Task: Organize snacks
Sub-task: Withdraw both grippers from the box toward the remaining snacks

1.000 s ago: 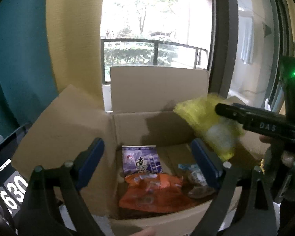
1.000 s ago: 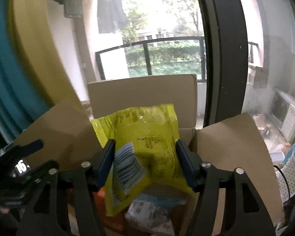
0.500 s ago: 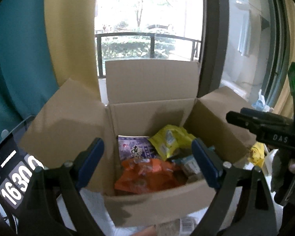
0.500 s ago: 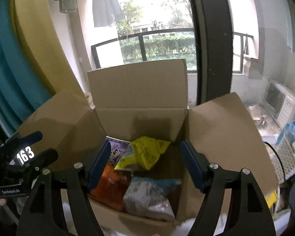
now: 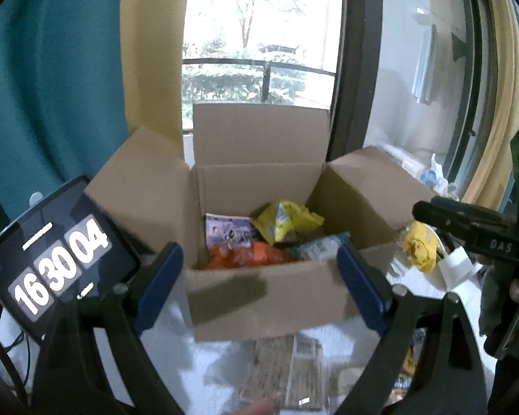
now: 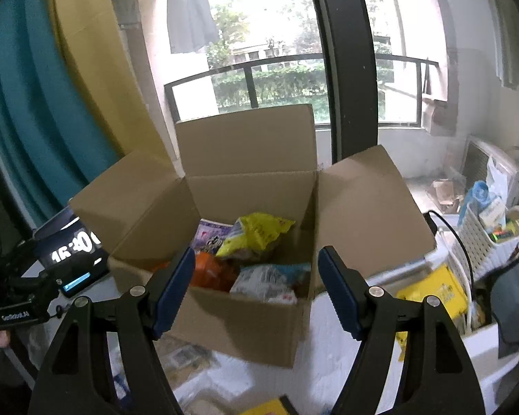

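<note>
While both grippers, left gripper (image 5: 259,290) and right gripper (image 6: 256,290), are hanging open and empty, the cardboard box (image 6: 245,321) is risking a knock.

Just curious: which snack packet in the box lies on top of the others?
The yellow packet, crumpled near the cardboard box's back wall; it rests over the purple, orange and pale blue-white ones.

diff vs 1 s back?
The right claw let go of the yellow snack bag, which now lies in the cardboard box; its jaws are open and empty. Both claws have pulled back from the box. The left claw stayed open and empty; the other packets are unmoved.
</note>
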`<act>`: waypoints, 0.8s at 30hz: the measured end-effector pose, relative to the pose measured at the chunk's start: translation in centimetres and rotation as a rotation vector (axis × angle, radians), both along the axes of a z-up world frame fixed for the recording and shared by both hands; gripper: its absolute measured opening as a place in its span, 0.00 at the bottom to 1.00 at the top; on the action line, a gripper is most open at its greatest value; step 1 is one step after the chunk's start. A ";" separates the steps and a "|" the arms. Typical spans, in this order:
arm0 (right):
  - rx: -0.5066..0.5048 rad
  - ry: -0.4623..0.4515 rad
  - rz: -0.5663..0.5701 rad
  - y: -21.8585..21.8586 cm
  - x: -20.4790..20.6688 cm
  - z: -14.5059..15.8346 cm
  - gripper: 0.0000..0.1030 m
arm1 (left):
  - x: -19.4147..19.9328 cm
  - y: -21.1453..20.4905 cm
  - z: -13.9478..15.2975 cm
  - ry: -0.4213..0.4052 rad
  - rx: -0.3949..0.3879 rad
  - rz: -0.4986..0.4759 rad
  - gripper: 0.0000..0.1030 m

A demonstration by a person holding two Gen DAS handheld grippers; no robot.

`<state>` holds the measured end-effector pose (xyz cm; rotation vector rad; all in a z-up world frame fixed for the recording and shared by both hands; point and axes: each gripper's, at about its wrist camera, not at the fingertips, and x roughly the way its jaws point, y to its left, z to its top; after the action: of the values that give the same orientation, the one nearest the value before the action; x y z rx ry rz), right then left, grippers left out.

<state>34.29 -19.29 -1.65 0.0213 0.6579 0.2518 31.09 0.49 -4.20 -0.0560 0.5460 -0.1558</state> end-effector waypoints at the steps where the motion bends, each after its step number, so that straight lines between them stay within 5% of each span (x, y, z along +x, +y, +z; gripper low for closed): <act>1: 0.000 0.002 0.001 0.0 -0.3 0.0 0.74 | -0.6 0.0 0.0 0.002 0.001 0.001 0.89; 24: -0.003 0.036 0.015 -2.8 -10.9 -1.6 0.74 | -10.7 2.0 -5.3 0.127 0.015 0.022 0.89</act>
<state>23.37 -22.11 -3.20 0.0178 0.6943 0.2656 20.42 2.46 -9.50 -0.0571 0.6730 -0.1273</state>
